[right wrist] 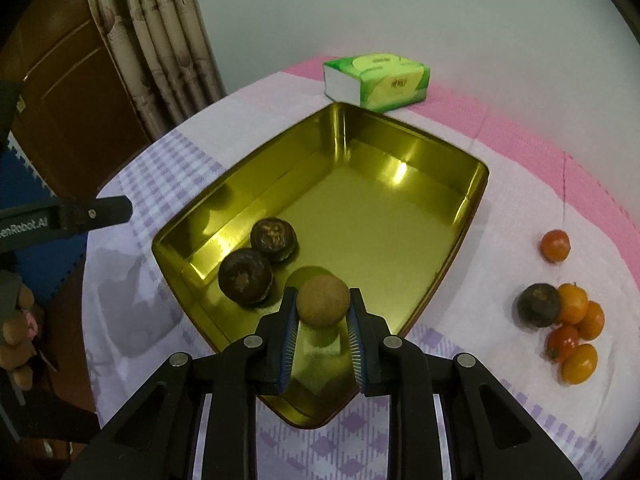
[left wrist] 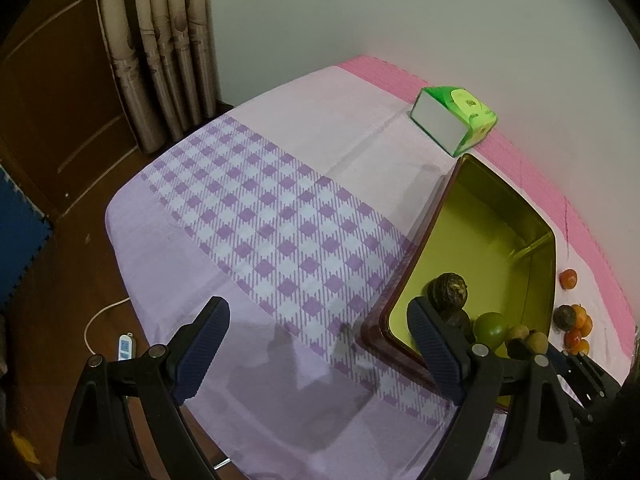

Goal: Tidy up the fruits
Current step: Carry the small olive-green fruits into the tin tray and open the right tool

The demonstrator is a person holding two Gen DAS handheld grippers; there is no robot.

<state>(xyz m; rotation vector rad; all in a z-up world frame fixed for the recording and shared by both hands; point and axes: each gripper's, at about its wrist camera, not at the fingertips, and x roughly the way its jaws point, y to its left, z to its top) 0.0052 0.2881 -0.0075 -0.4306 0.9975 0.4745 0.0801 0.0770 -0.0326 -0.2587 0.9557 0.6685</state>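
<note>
Round brown fruit (right wrist: 323, 301) clamped above gold tin (right wrist: 400, 216), two dark fruits (right wrist: 260, 264) inside.

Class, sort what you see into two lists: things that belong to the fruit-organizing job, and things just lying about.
Job:
- gold tin
- brown fruit in the right gripper
- two dark fruits in the tin
- tomatoes and one dark fruit on the cloth

Lying about:
- tissue pack
- curtain

White lettering is showing on the black arm of the left gripper (right wrist: 112, 209) at the left edge of the right wrist view; its end is reading "enRobot.AI", the beginning being cut off. Print is showing on the green tissue pack (right wrist: 378, 80) too, but it is staying too blurred to read.
</note>
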